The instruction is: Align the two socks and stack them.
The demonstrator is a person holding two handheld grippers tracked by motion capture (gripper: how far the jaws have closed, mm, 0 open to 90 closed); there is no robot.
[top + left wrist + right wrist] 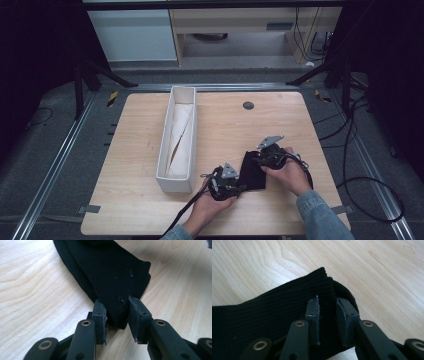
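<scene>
Both grippers are pinching a black sock [252, 171] lying at the lower centre-right of the wooden table [140, 200]. The left gripper [117, 312] is clamping one end, the right gripper [327, 315] the ribbed cuff corner. Keeping both holds tight and lifting evenly should serve best. Bare tabletop is lying to the right; the white box [177, 142] is standing near on the left.
</scene>
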